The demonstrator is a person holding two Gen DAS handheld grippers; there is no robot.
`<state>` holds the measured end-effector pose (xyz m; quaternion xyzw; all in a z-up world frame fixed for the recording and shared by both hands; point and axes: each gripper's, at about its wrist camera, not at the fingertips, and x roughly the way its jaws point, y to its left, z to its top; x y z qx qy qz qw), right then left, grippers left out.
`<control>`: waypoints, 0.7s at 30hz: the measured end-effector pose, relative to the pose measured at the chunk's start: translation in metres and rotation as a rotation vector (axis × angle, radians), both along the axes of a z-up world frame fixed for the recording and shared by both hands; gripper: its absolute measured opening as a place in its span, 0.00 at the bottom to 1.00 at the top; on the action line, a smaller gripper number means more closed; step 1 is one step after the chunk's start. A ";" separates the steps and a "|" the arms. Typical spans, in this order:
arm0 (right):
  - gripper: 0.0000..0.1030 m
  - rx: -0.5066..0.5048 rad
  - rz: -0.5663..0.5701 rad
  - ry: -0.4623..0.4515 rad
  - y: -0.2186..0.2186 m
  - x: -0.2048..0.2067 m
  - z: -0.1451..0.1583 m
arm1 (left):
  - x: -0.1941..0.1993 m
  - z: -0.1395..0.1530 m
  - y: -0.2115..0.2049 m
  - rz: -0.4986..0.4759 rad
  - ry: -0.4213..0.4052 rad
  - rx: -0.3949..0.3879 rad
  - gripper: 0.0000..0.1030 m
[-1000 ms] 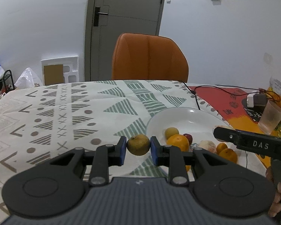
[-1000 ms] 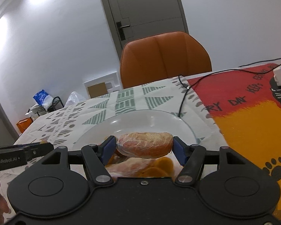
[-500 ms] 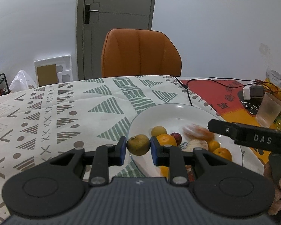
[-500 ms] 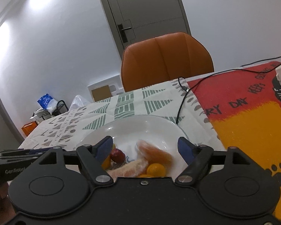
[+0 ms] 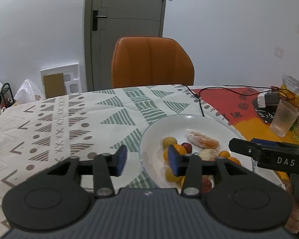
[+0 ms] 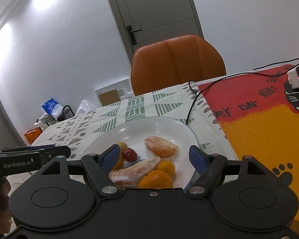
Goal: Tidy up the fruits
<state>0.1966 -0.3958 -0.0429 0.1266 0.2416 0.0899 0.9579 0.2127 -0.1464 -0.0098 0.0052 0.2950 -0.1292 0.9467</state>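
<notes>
Both grippers hang over the white plate (image 5: 189, 119) with jaws apart and nothing between them — the left gripper (image 5: 147, 160) at its near-left rim, the right gripper (image 6: 154, 157) above the fruit. On the plate lie a peeled orange segment (image 6: 161, 149), small oranges (image 6: 156, 179), a red fruit (image 6: 129, 154), possibly a plum, and a yellow-green fruit (image 5: 169, 141).

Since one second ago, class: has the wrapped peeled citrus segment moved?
Yes. It left the right hand-held gripper, now open, and lies lower on the round white plate: wrapped peeled citrus segment.
</notes>
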 end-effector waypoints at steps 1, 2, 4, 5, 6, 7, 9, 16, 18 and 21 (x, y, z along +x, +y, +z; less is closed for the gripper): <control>0.74 0.000 0.002 0.000 0.001 -0.001 0.000 | -0.002 0.001 0.002 0.003 -0.002 0.001 0.52; 0.74 0.000 0.005 0.000 0.002 -0.003 0.001 | -0.004 0.003 0.003 0.006 -0.004 0.003 0.57; 0.74 0.000 0.009 -0.002 0.004 -0.006 0.003 | -0.009 0.005 0.007 0.012 -0.008 0.008 0.64; 0.74 -0.001 0.010 -0.001 0.005 -0.007 0.004 | -0.011 0.006 0.009 0.014 -0.009 0.011 0.69; 0.74 -0.001 0.013 -0.001 0.006 -0.008 0.005 | -0.014 0.007 0.011 0.018 -0.009 0.014 0.72; 0.75 -0.002 0.017 -0.001 0.007 -0.010 0.007 | -0.016 0.008 0.014 0.022 -0.011 0.013 0.75; 0.79 -0.004 0.023 0.000 0.010 -0.013 0.009 | -0.019 0.010 0.021 0.034 -0.008 0.000 0.79; 0.90 -0.020 0.053 -0.007 0.023 -0.026 0.019 | -0.034 0.017 0.039 0.071 0.005 -0.010 0.86; 0.92 -0.025 0.062 -0.011 0.028 -0.031 0.022 | -0.039 0.020 0.045 0.082 0.007 -0.020 0.88; 0.96 -0.024 0.072 -0.022 0.034 -0.038 0.025 | -0.047 0.023 0.052 0.098 -0.001 -0.021 0.90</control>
